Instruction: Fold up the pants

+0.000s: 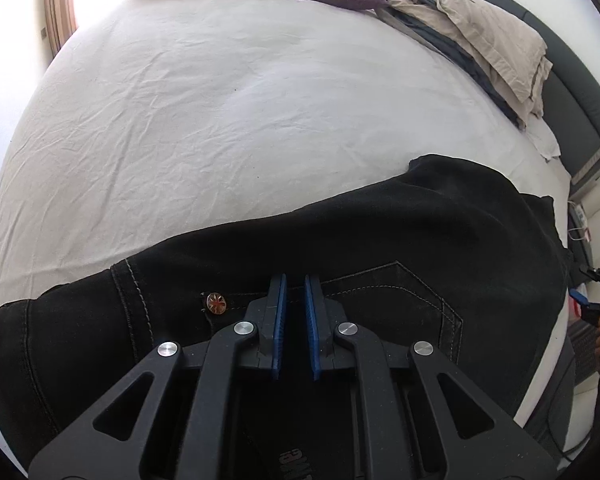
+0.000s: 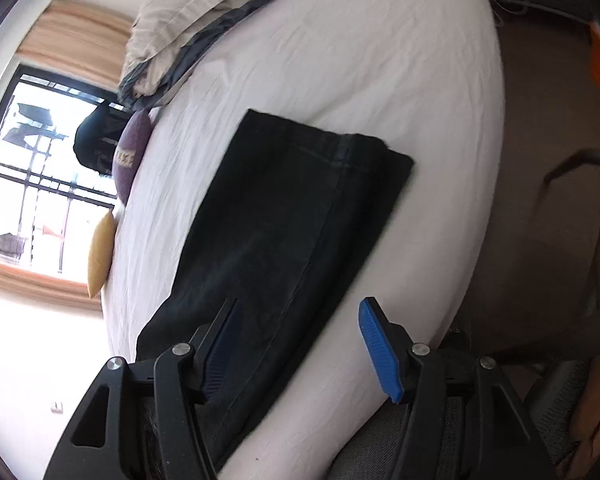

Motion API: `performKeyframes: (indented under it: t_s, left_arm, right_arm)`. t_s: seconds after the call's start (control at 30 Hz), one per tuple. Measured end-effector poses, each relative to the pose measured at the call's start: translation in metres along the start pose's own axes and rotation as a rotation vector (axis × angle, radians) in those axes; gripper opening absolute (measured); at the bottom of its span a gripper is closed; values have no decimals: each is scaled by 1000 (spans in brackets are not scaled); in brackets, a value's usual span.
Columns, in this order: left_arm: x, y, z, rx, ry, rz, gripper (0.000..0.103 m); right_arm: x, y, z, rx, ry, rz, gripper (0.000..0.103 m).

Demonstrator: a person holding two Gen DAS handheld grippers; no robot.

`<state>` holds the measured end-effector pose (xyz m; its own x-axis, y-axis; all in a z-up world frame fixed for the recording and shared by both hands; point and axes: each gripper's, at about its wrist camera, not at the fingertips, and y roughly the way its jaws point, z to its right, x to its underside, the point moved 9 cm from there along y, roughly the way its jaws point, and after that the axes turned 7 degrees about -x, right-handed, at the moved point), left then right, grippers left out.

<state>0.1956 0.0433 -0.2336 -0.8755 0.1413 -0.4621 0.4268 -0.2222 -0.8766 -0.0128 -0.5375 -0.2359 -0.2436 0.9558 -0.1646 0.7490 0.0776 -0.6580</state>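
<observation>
A white-sheeted bed (image 1: 220, 120) is seen bearing the black pants (image 2: 284, 216), laid lengthwise near its edge with the legs stacked and the cuffs at the far end. The left gripper (image 1: 296, 312) is held over the waistband by the button (image 1: 216, 304), jaws nearly closed and apparently empty, while the right gripper (image 2: 300, 340) is spread wide over the leg, gripping nothing. A lengthwise fold seems finished; next, cloth must be pinched for the crosswise fold.

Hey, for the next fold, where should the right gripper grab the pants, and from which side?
Probably the hem end of the pants, at the far corners. The legs lie flat, stacked lengthwise near the bed edge, so the open right gripper should come in low from that edge and pinch both layers of thin hem. The left gripper is at the waistband.
</observation>
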Motion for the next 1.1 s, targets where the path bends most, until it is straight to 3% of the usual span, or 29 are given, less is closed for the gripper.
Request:
performKeyframes:
  t_s: [0.27,0.57,0.63,0.67,0.7,0.77,1.0,1.1]
  left_arm:
    - [-1,5,2,-7,-10,-5,10]
    - [0,6,1,-28,-8,5,10]
    - [0,6,2,-32,-7,5,10]
    - [0,6,2,-33,-6,6,10]
    - [0,6,2,-34,-5,6,10]
    - [1,6,3,-38,-4,7,10]
    - [2,7,3,-38,-6,11,10]
    - [2,7,3,-36,-10,14,10]
  right_arm:
    - [-42,16,28,-116,137,83,64]
    - [-74,23,34,-254,200,130,63]
    - [-79,24,34,-284,203,147,58]
    - [-78,24,36,-288,202,147,47]
    - [-79,27,35,-295,203,138,29]
    - [-76,31,38,-298,214,118,15]
    - [-76,20,19,-266,152,167,12]
    - [-68,13,-7,-216,37,174,12]
